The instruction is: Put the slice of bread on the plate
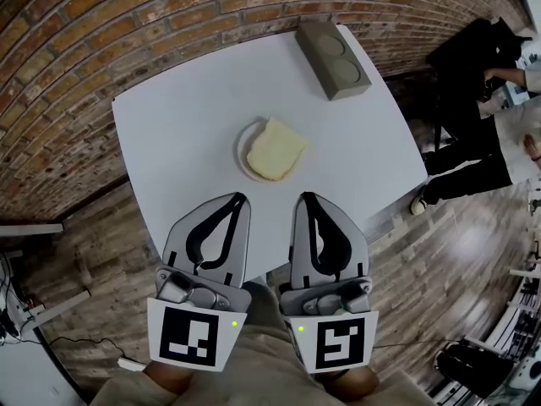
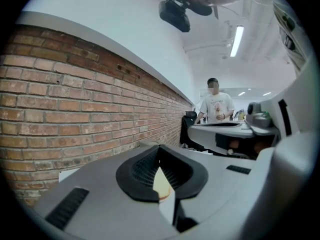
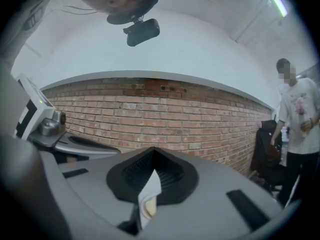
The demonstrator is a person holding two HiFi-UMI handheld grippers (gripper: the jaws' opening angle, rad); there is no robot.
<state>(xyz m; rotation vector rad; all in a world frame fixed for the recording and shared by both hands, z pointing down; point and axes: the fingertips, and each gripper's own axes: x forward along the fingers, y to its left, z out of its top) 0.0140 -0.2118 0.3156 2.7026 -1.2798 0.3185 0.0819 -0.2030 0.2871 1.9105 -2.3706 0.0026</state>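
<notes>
White desk (image 1: 186, 125) fills the middle of the head view. The slice of bread (image 1: 275, 149) lies on the small plate (image 1: 243, 161) at its centre, overhanging the rim toward the upper right. A grey box (image 1: 332, 59) with two round hollows sits at the desk's upper right. Low in the frame, the left gripper (image 1: 240, 200) and the right gripper (image 1: 306, 198) hang side by side at the desk's near edge, well apart from the bread.

In the left gripper view, the fingers are pressed together with nothing pinched. A sliver of bread shows beyond them, and a brick wall (image 2: 75, 109) fills the left.

In the right gripper view, the fingers are likewise pressed together and empty.

The placing looks done. I judge the next move is only to keep both grippers clear of the plate.
</notes>
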